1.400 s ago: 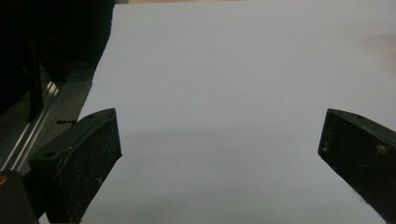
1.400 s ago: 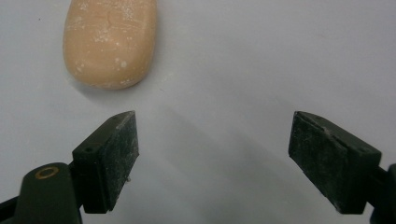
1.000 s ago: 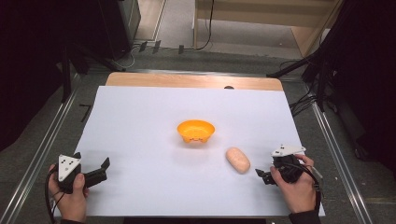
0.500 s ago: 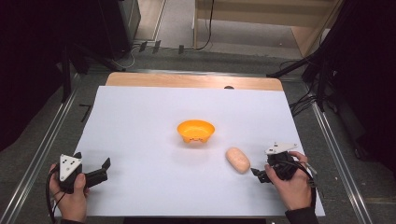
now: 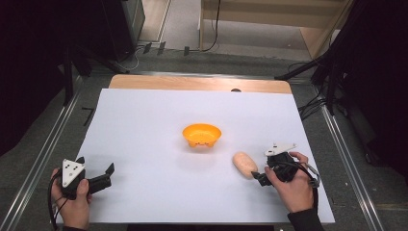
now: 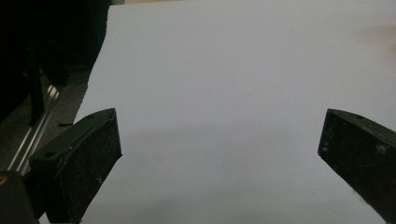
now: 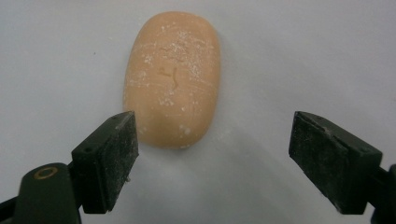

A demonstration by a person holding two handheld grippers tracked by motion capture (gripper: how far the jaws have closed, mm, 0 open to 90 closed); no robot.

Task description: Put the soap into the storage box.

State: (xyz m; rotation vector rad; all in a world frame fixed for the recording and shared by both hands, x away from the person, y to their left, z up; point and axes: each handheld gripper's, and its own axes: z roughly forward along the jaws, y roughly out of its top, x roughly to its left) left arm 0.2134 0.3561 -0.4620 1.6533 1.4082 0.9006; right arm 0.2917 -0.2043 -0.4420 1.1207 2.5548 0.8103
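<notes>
Reaching toward the bread roll (image 5: 245, 164), the right claw (image 5: 260, 177) points its open jaws at the near end of it; in the right gripper view the roll (image 7: 172, 79) lies lengthwise just ahead of the pads, one pad close beside its edge, nothing pinched yet. The jaws stand wider than the roll, likely so they can slide along both of its long sides before squeezing. The roll rests flat on the white surface (image 5: 144, 120), near its right front part, with the orange bowl (image 5: 202, 134) apart from it toward the middle, a probable place to drop it. The left claw (image 5: 104, 175) sits low at the near left corner, jaws spread with only bare white surface between them, seemingly parked out of the way. My guess is the grasp is the step in hand.
</notes>
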